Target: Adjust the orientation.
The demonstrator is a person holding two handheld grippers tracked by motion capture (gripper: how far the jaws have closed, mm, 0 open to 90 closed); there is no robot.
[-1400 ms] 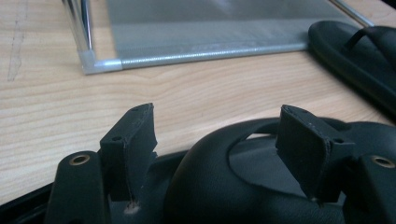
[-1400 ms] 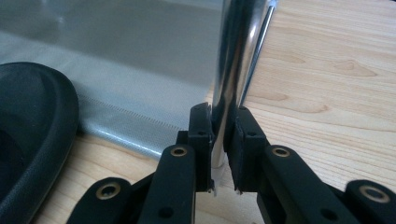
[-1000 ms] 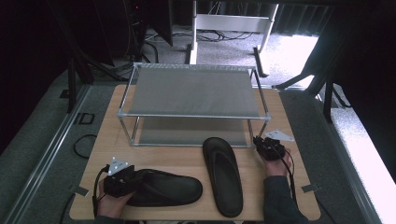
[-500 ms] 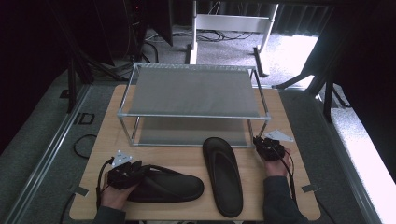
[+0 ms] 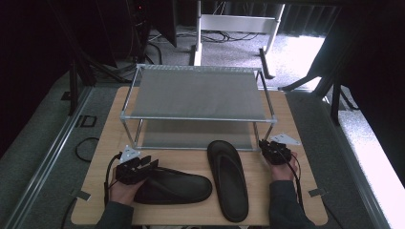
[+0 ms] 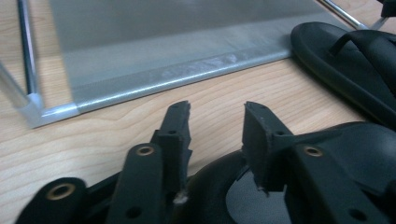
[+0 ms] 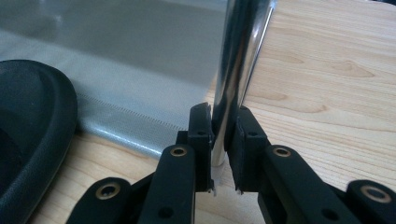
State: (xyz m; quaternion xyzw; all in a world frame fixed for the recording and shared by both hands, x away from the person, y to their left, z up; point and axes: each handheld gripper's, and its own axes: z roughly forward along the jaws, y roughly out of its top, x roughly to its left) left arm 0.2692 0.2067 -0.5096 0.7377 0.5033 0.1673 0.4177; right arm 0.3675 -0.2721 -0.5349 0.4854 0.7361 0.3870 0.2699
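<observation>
1. Left claw (image 5: 148, 164) sits at the heel end of a black sandal (image 5: 174, 187) lying sideways near the front of the wooden bench (image 5: 296, 119); its jaws have just been closing, straddling the sandal's rim, with a gap between them.
2. Right claw (image 7: 223, 135) is clamped on the shiny front right leg (image 7: 238, 60) of a metal shoe rack (image 5: 198, 93).
3. Second black sandal (image 5: 228, 179) lies between the two hands, toe pointing toward the rack's lower shelf.
</observation>
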